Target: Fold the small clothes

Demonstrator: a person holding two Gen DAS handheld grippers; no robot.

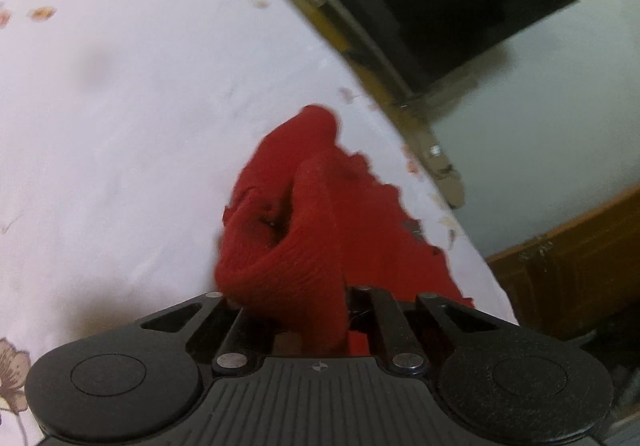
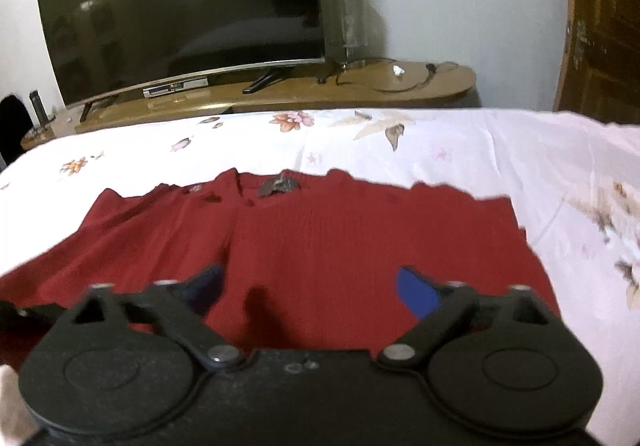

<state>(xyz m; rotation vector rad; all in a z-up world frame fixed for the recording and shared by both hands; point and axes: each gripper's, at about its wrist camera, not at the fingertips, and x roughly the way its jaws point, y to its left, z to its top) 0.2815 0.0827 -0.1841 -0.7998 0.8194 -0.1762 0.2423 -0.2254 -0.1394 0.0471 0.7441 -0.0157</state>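
Note:
A small red knit garment (image 2: 340,242) lies spread on the white flowered bedsheet (image 2: 500,149), neckline toward the far edge. My right gripper (image 2: 308,288) is open just above its near part, blue fingertips (image 2: 416,292) wide apart and empty. In the left wrist view my left gripper (image 1: 308,310) is shut on a bunched fold of the red garment (image 1: 304,221), which hides the fingertips. The cloth rises from the jaws and trails to the sheet (image 1: 120,105) on the right.
Beyond the bed's far edge stands a low wooden TV stand (image 2: 400,85) with a dark television (image 2: 180,5), a glass vase (image 2: 346,25) and cables. A wooden door (image 2: 600,25) is at the right.

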